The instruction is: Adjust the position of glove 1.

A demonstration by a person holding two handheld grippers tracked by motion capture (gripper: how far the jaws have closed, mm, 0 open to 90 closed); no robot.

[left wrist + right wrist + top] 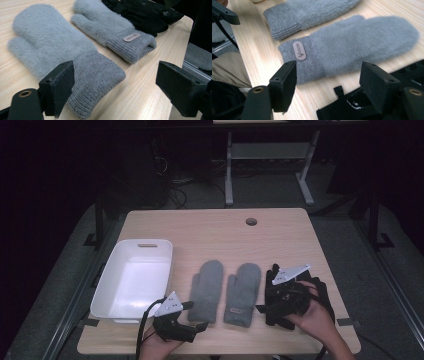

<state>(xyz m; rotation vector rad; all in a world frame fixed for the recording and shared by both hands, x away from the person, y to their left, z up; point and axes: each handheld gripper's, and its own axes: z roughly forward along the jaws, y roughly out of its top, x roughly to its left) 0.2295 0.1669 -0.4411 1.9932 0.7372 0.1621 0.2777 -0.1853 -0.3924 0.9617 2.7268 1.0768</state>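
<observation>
— So, where are you standing with the mittens?

— I'm hovering the left gripper (192, 317) at the ribbed cuff of the left grey mitten (50, 47), fingers (58, 86) spread wide and holding nothing. I'm judging this as the approach: next I'm closing on that cuff.

— And the other hand?

— I'm holding the right gripper (328, 82) open just beside the labelled mitten (352, 42), which is lying right of the first.

— Anything in the way?

— Black gloves (145, 13) are lying close beyond it. The white bin (134, 280) is waiting left of the mittens.
</observation>
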